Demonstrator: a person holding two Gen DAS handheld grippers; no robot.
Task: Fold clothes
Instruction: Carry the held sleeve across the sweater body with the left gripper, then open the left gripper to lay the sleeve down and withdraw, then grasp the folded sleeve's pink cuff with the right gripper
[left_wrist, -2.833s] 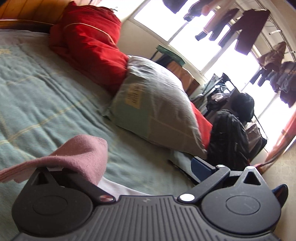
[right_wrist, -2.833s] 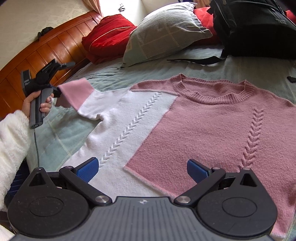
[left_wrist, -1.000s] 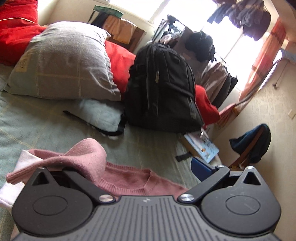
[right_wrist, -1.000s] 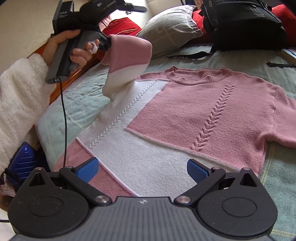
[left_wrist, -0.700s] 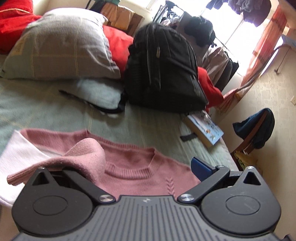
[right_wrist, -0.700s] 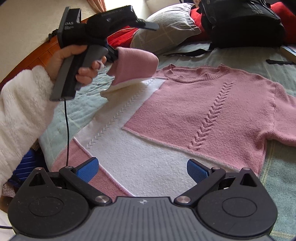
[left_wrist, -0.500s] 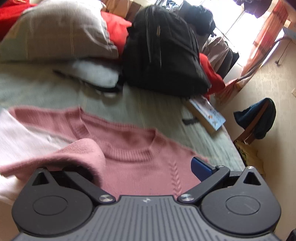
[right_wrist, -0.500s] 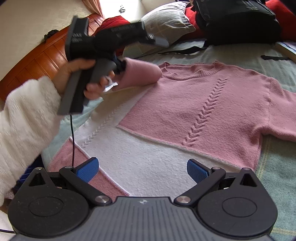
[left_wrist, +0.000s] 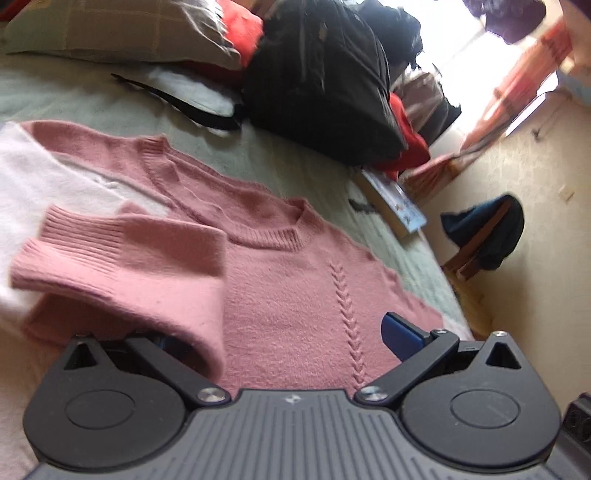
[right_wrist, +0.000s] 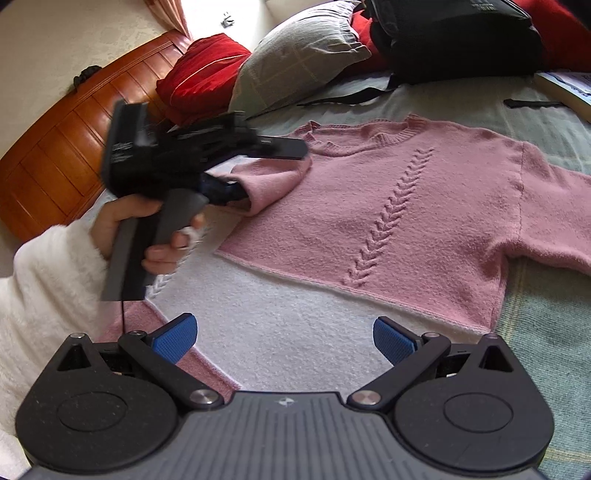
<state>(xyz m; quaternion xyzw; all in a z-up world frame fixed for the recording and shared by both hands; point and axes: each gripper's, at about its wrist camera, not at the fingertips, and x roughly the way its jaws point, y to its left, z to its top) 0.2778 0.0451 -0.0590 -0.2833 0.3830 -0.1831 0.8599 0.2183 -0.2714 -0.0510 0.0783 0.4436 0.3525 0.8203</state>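
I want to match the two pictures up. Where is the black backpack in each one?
Left wrist view: the black backpack sits top centre, behind the sweater.
Right wrist view: the backpack is at the top right edge.
Shared landmark: the sweater's pink neckline lies below the backpack in both.

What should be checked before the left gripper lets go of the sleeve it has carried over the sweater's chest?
1. Sleeve cuff over the pink chest of the sweater: ok.
2. Left gripper grip on the cuff: cannot tell; the jaws look wide and the cuff drapes one finger.
3. Sweater body flat on the bed: ok.
4. Right gripper open, empty, clear of fabric: ok.
5. Backpack and book off the sweater: ok.
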